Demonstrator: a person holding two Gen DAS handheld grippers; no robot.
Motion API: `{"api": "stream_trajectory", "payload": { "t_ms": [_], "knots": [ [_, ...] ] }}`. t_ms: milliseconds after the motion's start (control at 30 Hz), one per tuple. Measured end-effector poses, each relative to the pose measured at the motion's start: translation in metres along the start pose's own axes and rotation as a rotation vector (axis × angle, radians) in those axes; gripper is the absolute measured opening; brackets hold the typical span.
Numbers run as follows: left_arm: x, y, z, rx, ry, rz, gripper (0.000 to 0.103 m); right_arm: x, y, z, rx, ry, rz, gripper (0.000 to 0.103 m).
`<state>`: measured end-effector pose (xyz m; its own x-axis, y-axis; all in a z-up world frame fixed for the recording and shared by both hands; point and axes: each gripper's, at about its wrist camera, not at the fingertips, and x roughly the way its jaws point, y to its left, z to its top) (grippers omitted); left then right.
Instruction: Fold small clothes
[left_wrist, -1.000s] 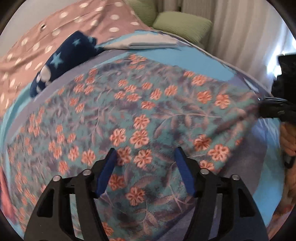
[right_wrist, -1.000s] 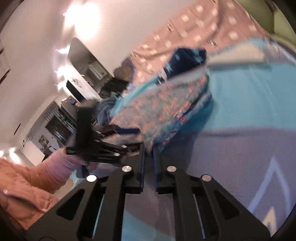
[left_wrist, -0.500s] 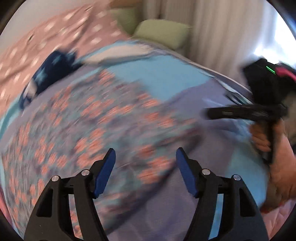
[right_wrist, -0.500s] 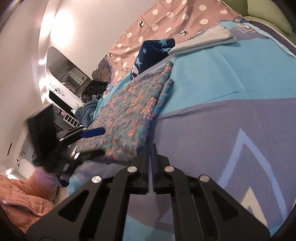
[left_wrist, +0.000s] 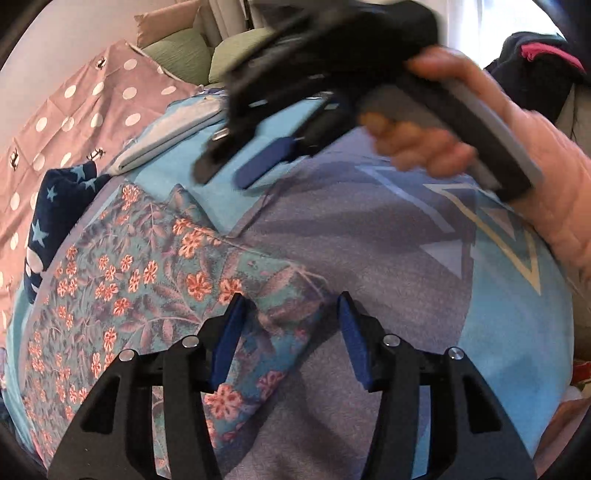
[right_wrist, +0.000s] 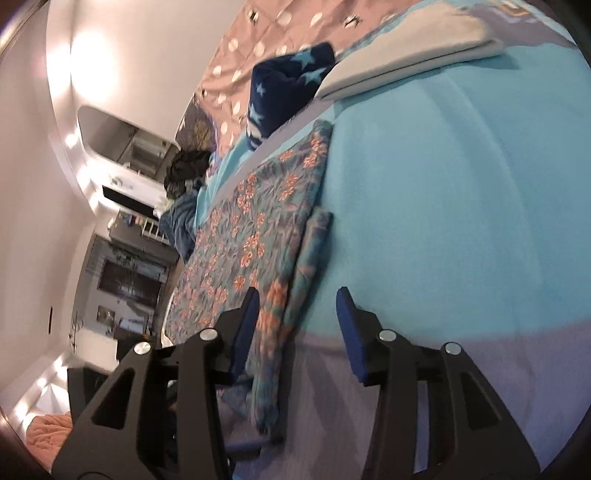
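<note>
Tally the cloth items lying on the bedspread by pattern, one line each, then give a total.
Floral garment: 1
Navy star-print item: 1
Plain pale folded item: 1
Total: 3

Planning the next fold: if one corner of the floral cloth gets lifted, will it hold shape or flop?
The floral cloth will probably flop: it lies thin and flat, with soft creases. Its folded layers may slide apart, since one edge already peeks out. It looks light, so the blanket likely won't drag.
</note>
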<state>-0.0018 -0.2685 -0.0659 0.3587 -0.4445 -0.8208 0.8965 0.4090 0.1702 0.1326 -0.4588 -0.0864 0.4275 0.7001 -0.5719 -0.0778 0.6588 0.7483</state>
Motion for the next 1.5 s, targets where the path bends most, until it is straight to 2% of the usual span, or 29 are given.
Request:
{"api": "stream_trajectory", "payload": {
  "t_ms": [133, 167, 233, 300, 367, 433, 533, 633, 833, 900, 967, 1033, 1100, 1167, 1233, 1333, 1500],
  "knots": [
    [0.003, 0.0, -0.002, -0.02, 0.01, -0.009, 0.054, 0.029, 0.004, 0.017, -0.019, 0.061, -0.034, 0.048],
    [0.006, 0.002, 0.0, -0.033, 0.016, -0.007, 0.055, 0.035, 0.006, 0.022, -0.025, 0.063, -0.049, 0.039],
    [0.012, 0.006, 0.005, -0.057, 0.014, -0.003, 0.052, 0.043, 0.011, 0.029, -0.061, 0.061, -0.124, 0.005],
    [0.014, 0.012, 0.009, -0.086, 0.008, 0.014, 0.018, 0.044, 0.02, 0.032, -0.098, 0.053, -0.183, 0.004],
    [0.008, 0.025, 0.013, -0.176, -0.004, -0.047, 0.011, 0.036, 0.034, 0.03, -0.176, 0.032, -0.214, 0.004],
    [-0.004, 0.037, 0.016, -0.256, -0.039, -0.166, 0.009, 0.031, 0.035, 0.03, -0.196, 0.026, -0.237, 0.004],
    [-0.004, 0.041, 0.017, -0.278, -0.025, -0.253, 0.009, 0.043, 0.019, 0.026, -0.175, 0.054, -0.278, 0.005],
    [0.006, 0.027, 0.013, -0.231, -0.012, -0.22, 0.009, 0.039, 0.015, 0.023, -0.172, 0.025, -0.249, 0.006],
    [-0.002, 0.03, 0.014, -0.25, -0.037, -0.249, 0.009, 0.01, 0.004, 0.021, -0.1, -0.09, -0.345, 0.001],
    [-0.004, 0.031, 0.014, -0.244, -0.046, -0.255, 0.009, -0.005, 0.001, 0.009, -0.081, -0.101, -0.334, 0.001],
    [-0.009, 0.033, 0.013, -0.261, -0.059, -0.297, 0.009, -0.015, 0.005, -0.006, -0.101, -0.108, -0.342, 0.005],
    [-0.02, 0.03, 0.008, -0.268, -0.078, -0.311, 0.015, -0.027, 0.013, -0.023, -0.126, -0.119, -0.353, 0.005],
    [-0.034, 0.029, -0.001, -0.27, -0.095, -0.266, 0.028, -0.04, 0.024, -0.041, -0.157, -0.133, -0.372, 0.007],
    [-0.044, 0.038, -0.011, -0.296, -0.102, -0.217, 0.033, -0.048, 0.033, -0.055, -0.176, -0.147, -0.384, 0.014],
    [-0.062, 0.052, -0.032, -0.358, -0.11, -0.149, 0.037, -0.054, 0.044, -0.066, -0.193, -0.162, -0.393, 0.015],
    [-0.089, 0.09, -0.072, -0.502, -0.129, -0.029, 0.042, -0.051, 0.075, -0.08, -0.274, -0.182, -0.436, 0.016],
    [-0.156, 0.148, -0.165, -0.785, -0.199, 0.188, 0.044, -0.016, 0.156, -0.106, -0.511, -0.145, -0.424, 0.032]
  ]
}}
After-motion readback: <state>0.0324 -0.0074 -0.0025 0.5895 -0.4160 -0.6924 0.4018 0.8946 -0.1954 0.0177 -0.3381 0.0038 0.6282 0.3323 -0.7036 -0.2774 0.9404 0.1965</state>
